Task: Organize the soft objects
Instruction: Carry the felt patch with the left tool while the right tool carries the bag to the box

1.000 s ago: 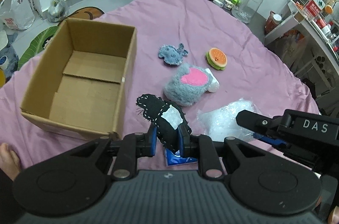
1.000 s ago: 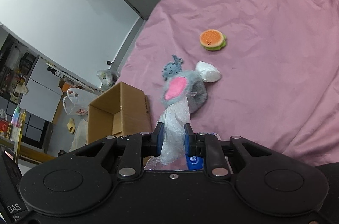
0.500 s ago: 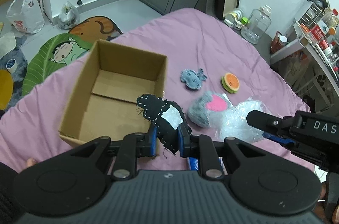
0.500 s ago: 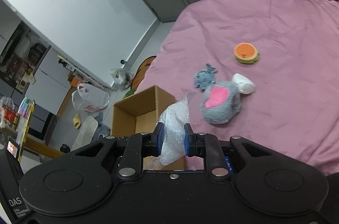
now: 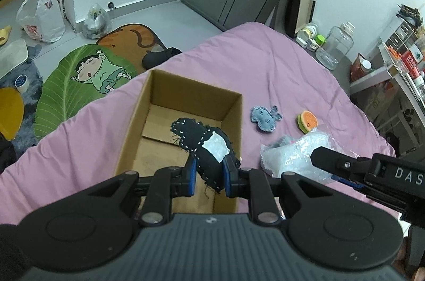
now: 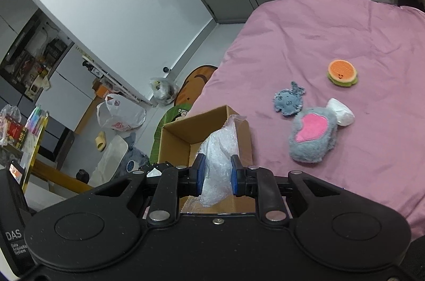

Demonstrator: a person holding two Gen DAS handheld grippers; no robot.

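Note:
My left gripper (image 5: 209, 174) is shut on a black stitched fabric toy (image 5: 202, 145) with a white patch, held above the near end of the open cardboard box (image 5: 159, 95). My right gripper (image 6: 215, 176) is shut on a clear crinkled plastic bag (image 6: 220, 148), held just above the box's (image 6: 180, 130) right edge; the bag also shows in the left wrist view (image 5: 297, 156). On the pink bedspread (image 5: 265, 63) lie a blue felt whale (image 6: 289, 103), an orange burger plush (image 6: 342, 73), and a grey plush with a pink heart (image 6: 313, 137).
A white wad (image 6: 341, 113) lies against the grey plush. Floor mats (image 5: 87, 73) and plastic bags (image 5: 39, 17) lie beside the bed on the left. A glass jar (image 5: 336, 47) and shelving (image 5: 398, 63) stand past the bed's far right.
Both grippers have risen and moved left toward the box, each still holding its item. The black toy now hangs over the box and the plastic bag is at the box's right edge.

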